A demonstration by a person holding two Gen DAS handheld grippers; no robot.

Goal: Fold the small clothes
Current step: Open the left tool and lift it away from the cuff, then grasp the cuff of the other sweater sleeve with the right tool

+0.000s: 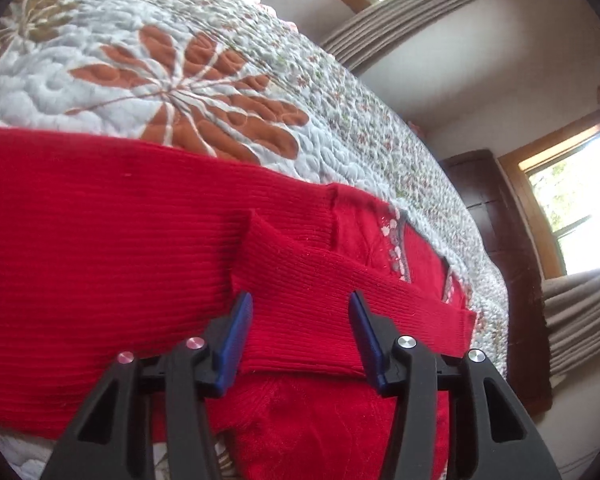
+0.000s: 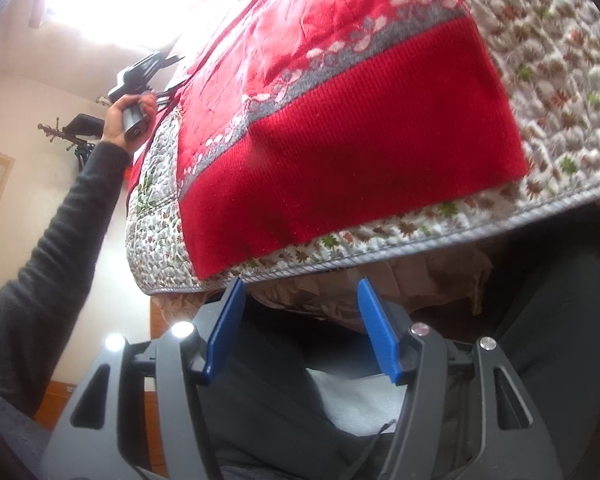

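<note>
A red knitted sweater [image 1: 100, 220] lies spread on a floral quilt [image 1: 180, 40]. In the left wrist view its ribbed sleeve [image 1: 400, 300] is folded across the body. My left gripper [image 1: 300, 295] stands open, one blue pad on each side of that sleeve. The right wrist view shows the sweater's ribbed hem [image 2: 360, 140] under a grey band with a white pattern [image 2: 340, 64], near the quilt's edge [image 2: 420, 248]. My right gripper [image 2: 300, 286] is open and holds nothing, just below and in front of that edge. A hand holds the left gripper [image 2: 140, 76] at the sweater's far side.
A dark-sleeved arm [image 2: 60, 220] reaches along the bed's left side. Dark-clothed legs [image 2: 560, 340] sit below the right gripper. Brown fabric [image 2: 420, 288] hangs under the quilt. A dark wooden cabinet [image 1: 500, 240], curtains [image 1: 580, 320] and windows [image 1: 572, 208] stand beyond the bed.
</note>
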